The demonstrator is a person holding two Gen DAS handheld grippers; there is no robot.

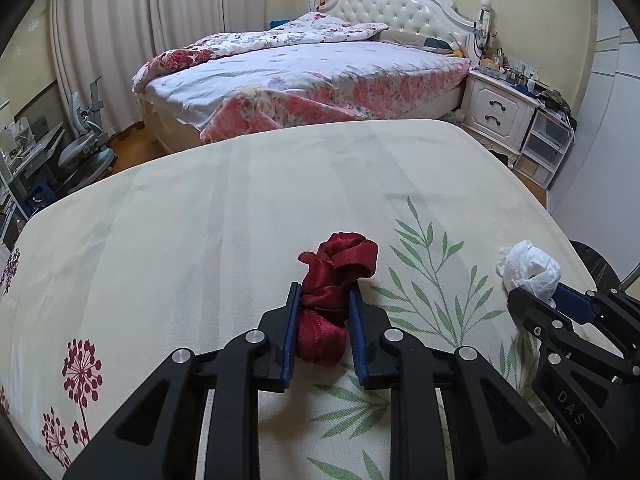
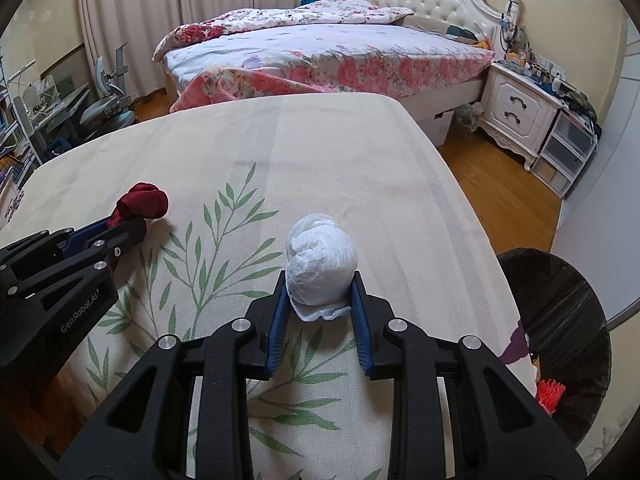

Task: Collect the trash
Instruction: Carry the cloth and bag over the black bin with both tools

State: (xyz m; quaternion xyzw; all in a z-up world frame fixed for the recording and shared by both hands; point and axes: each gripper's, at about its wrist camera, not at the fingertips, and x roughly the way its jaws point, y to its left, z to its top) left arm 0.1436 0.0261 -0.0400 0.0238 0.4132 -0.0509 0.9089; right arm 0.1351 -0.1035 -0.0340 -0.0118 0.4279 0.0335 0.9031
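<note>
While I hold both tools steady, I count from the biggest thing down. One bed [image 1: 304,72] at the back, tufted white headboard, flowered quilt rumpled on top. One table [image 1: 208,216] under me, covered in a woven cream cloth printed with green leaf sprays and dark red flower heads. One white nightstand [image 1: 496,112] with two drawers, its top crowded with small items I cannot make out. One round bin [image 2: 560,312] lined with glossy black plastic, just past the table's right edge, with something orange and ridged inside.

Two grippers, black frames with blue ribbed pads. My left gripper [image 1: 325,316] is clamped on one red ribbon bundle [image 1: 336,276], satin, knotted and lumpy, resting on the cloth. My right gripper [image 2: 319,300] is squeezed onto one white plastic bag [image 2: 320,268], thin, crinkled, balled into a rough oval, also on the cloth over the leaf print. Both pieces of trash sit near the table's front edge, well apart.
</note>
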